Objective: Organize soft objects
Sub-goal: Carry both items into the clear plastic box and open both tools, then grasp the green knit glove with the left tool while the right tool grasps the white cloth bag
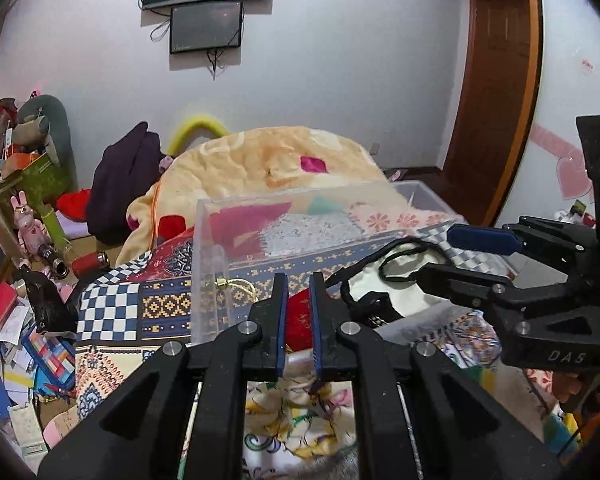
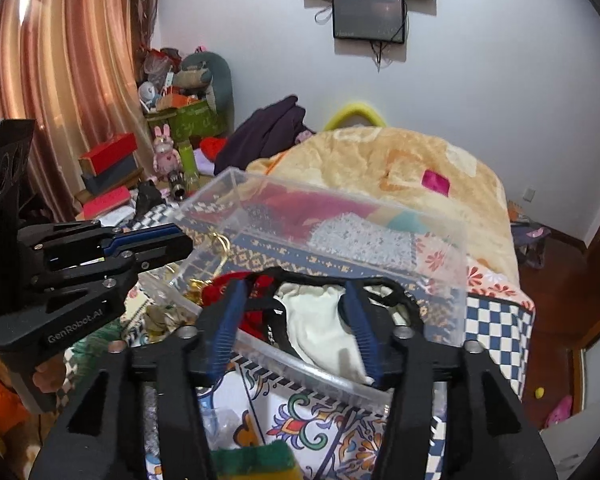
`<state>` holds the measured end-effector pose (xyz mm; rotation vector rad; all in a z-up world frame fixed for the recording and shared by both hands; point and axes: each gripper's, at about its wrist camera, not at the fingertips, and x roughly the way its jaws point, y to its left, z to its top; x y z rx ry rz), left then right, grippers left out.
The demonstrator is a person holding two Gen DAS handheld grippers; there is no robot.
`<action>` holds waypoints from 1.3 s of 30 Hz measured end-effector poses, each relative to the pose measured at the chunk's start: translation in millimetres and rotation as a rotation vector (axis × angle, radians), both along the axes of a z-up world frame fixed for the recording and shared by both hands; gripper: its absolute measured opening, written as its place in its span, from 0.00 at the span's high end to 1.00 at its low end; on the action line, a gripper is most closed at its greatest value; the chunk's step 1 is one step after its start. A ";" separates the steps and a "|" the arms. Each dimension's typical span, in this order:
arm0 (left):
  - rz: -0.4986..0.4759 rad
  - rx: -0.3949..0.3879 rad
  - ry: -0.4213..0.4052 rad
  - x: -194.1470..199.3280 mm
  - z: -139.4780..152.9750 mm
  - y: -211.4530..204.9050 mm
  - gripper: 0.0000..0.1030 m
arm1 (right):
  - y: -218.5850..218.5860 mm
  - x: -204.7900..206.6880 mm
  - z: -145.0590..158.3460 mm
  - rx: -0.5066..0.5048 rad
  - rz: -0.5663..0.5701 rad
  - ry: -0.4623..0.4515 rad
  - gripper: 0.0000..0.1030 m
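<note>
A clear plastic box (image 2: pixel 440 312) sits on a patterned bedspread. Inside lie a cream cloth bag with black straps (image 2: pixel 320 324) and a red pouch with gold tassels (image 2: pixel 220 292). My left gripper (image 1: pixel 299 284) is nearly shut, its blue pads pinching the red pouch (image 1: pixel 298 320) at the box's left end; it also shows from the side in the right wrist view (image 2: pixel 168 244). My right gripper (image 2: pixel 296 292) is open, its fingers astride the cream bag over the box. In the left wrist view the right gripper (image 1: pixel 448 248) hovers open above the cream bag (image 1: pixel 396 280).
A beige blanket heap (image 2: pixel 380 172) lies behind the box. Cluttered boxes, toys and papers (image 1: pixel 24 240) fill the left floor. A curtain (image 2: pixel 60 60) hangs left, and a wooden door (image 1: pixel 496 80) stands right. A green-yellow sponge (image 2: pixel 252 460) lies below my right gripper.
</note>
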<state>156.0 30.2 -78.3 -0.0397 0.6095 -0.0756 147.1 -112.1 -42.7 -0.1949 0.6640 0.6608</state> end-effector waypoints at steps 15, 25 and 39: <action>0.022 0.001 -0.141 -89.5 29.0 8.7 0.16 | -39.2 -75.9 23.9 0.086 -0.113 -0.203 0.00; 0.056 0.034 -0.049 -114.8 -15.6 11.0 0.07 | -54.0 -97.5 -20.6 0.096 -0.137 -0.048 0.00; 0.209 0.037 0.063 -116.6 -75.8 42.1 0.19 | -71.7 -107.8 -76.1 0.072 -0.154 0.111 0.13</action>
